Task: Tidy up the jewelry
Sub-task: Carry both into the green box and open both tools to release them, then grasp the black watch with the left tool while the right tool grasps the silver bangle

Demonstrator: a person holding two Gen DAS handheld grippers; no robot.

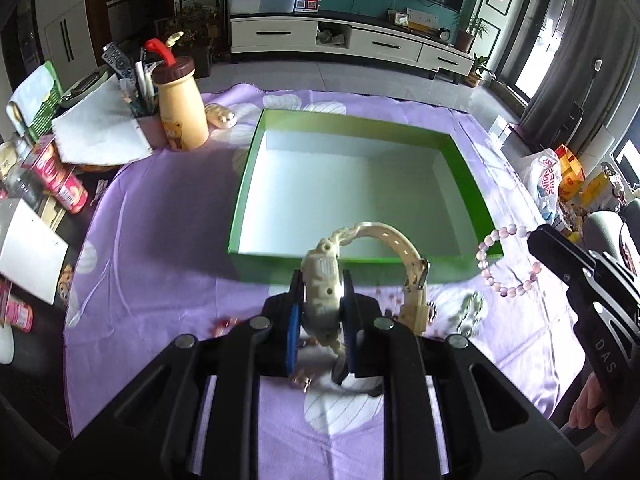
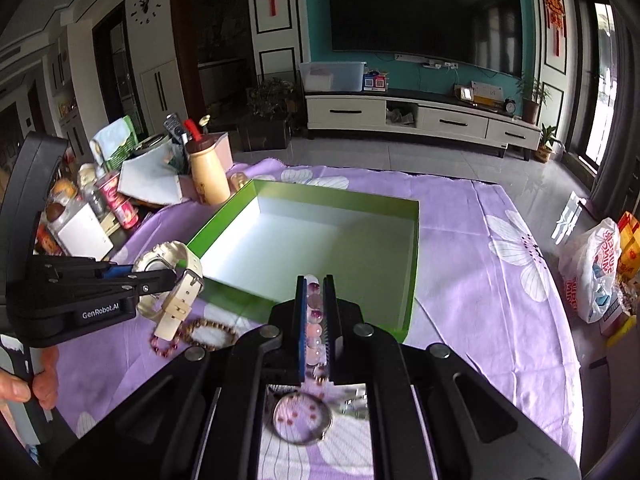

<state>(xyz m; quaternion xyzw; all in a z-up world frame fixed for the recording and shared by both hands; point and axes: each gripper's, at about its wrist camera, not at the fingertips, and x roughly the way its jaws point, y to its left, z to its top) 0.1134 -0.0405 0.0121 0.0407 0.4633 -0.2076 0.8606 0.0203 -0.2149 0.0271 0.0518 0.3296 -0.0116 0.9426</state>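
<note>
A lilac cloth printed with white flowers (image 2: pixel 472 232) covers the table, and on it sits a shallow open green cardboard box with a white inside (image 1: pixel 256 152), nothing in it. Just short of the box's near wall, the left gripper (image 1: pixel 322 292) has its jaws closed on the case of a cream plastic wristwatch (image 1: pixel 326 280), strap arching up and buckle end dangling. Beside it, the right gripper (image 2: pixel 315 312) is clamped nearly shut on a pink-and-clear round-bead bracelet (image 1: pixel 508 260), while a brown wooden-bead bracelet (image 2: pixel 212 332) and a thin silver bangle (image 2: pixel 302 420) lie on the cloth below.
</note>
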